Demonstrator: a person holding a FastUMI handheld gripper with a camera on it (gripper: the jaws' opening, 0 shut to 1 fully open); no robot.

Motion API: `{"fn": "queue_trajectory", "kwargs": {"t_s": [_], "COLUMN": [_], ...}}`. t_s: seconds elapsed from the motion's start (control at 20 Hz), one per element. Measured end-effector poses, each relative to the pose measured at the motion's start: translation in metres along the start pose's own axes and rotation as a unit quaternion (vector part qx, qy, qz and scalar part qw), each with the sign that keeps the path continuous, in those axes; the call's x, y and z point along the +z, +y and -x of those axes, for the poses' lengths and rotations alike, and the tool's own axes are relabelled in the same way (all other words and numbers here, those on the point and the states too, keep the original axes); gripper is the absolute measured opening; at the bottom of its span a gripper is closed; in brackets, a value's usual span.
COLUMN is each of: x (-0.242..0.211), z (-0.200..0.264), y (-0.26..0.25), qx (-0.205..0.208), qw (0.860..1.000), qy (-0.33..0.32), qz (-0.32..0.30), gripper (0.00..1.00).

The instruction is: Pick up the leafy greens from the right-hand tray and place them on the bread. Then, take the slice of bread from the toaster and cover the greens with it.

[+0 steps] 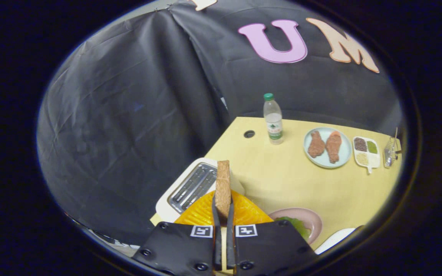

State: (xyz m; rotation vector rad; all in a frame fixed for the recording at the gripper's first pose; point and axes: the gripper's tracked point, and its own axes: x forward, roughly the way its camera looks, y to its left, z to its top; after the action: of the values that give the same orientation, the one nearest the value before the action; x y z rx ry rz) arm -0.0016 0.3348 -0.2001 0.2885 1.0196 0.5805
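My gripper [223, 214] is shut on a slice of bread [223, 186], which stands on edge between the two fingers, lifted above the table. Below and behind the slice sits the white toaster [190, 188] with its metal slots showing. Just under the fingers lies an orange ribbed dish [244, 211]. Beside it, a pink plate [305, 218] holds leafy greens [296, 225], partly hidden by the gripper body.
Farther across the yellow table [282, 180] stand a water bottle [273, 119], a pale blue plate with two drumsticks [326, 145], a small divided tray of grains [366, 151] and a metal rack [390, 153]. A white tray edge [334, 239] lies near the pink plate.
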Motion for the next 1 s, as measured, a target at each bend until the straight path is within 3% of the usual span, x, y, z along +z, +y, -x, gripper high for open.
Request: {"fn": "queue_trajectory", "kwargs": {"t_s": [0.25,1.0], "x": [-0.036,-0.114], "z": [0.003,-0.007], "y": [-0.049,-0.109], "qx": [-0.033,-0.052], "qw": [0.999,0.99], "qy": [0.017,0.063], "qz": [-0.029,-0.12], "gripper": [0.08,0.08]}}
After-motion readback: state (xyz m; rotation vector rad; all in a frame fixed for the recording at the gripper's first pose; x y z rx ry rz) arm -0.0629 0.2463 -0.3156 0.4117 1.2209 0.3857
